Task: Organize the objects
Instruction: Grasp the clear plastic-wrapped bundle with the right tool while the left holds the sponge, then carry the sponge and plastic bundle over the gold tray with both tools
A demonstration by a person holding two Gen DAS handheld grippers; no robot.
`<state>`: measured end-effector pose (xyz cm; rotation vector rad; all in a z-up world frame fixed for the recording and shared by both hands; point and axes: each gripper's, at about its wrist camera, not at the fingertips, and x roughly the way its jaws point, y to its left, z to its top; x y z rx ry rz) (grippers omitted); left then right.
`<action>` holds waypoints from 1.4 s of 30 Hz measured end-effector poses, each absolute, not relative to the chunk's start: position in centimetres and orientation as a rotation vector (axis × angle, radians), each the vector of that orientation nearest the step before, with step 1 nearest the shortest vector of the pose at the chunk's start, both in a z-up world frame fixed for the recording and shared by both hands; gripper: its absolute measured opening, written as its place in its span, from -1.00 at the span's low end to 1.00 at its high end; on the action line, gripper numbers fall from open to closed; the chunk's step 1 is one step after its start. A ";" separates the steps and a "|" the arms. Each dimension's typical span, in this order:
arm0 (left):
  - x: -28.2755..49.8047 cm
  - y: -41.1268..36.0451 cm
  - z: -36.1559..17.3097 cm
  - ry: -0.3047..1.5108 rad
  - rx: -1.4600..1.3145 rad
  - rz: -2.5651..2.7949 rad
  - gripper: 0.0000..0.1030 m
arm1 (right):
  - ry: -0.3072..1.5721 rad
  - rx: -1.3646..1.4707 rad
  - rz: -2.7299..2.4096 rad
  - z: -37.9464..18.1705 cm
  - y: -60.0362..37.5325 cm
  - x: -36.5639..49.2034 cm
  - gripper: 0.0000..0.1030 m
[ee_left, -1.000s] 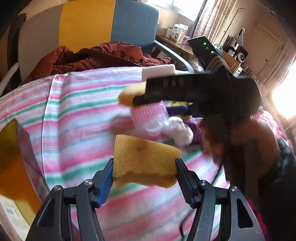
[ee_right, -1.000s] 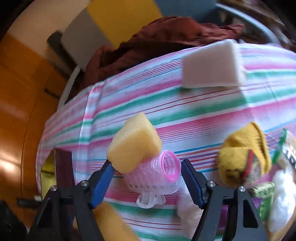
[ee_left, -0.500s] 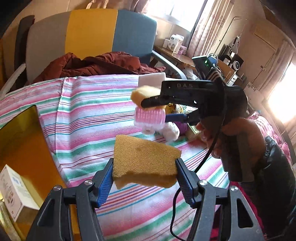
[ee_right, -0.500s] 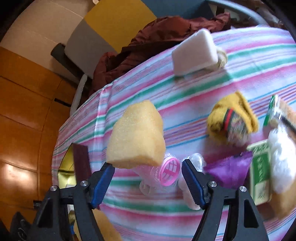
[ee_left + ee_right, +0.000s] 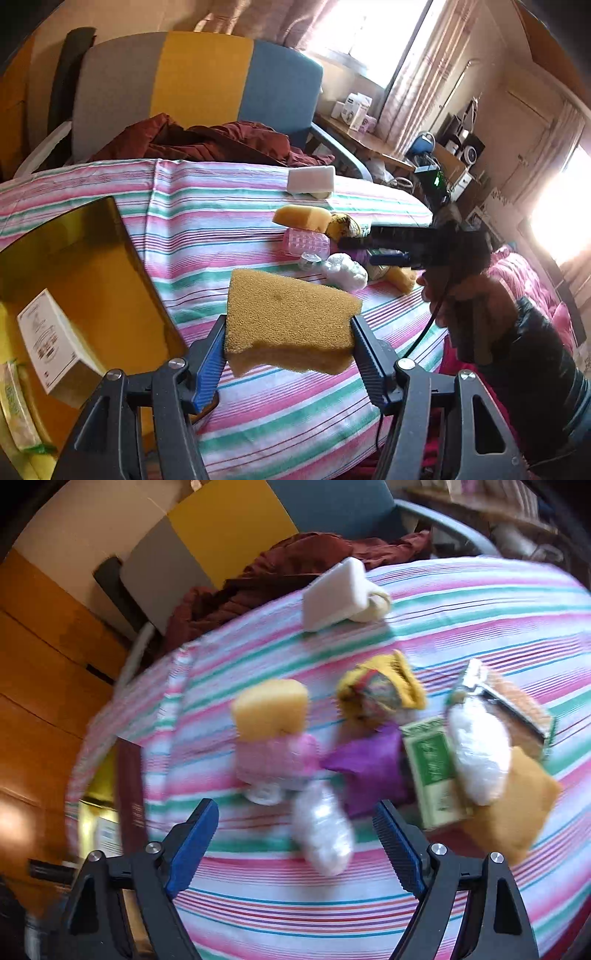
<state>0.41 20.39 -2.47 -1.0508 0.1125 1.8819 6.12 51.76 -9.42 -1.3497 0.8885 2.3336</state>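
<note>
Left tool pinches a mustard-yellow foam sponge beside the yellow open box, which already holds a white carton. Right tool hangs spread and empty above the clutter left on the striped surface: pink hair roller, pale yellow sponge, purple pouch.

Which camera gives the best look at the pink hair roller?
The left wrist view: the roller is sharp there, lying on the striped cloth in front of a yellow sponge. The right wrist view shows it larger but blurred, so its grid pattern smears.
</note>
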 end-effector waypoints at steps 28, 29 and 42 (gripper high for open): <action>-6.6 -1.6 -0.5 -0.234 -1.055 2.412 0.26 | 0.317 -1.416 2.833 -3.2 31.1 2.6 -0.29; -6.7 -2.1 -0.5 -0.219 -1.046 2.442 0.26 | 0.299 -1.428 2.864 -3.2 29.7 2.2 -0.29; -6.7 -2.8 0.0 -0.110 -1.009 2.553 0.28 | 0.117 -1.656 3.074 -5.0 16.8 -1.8 -0.29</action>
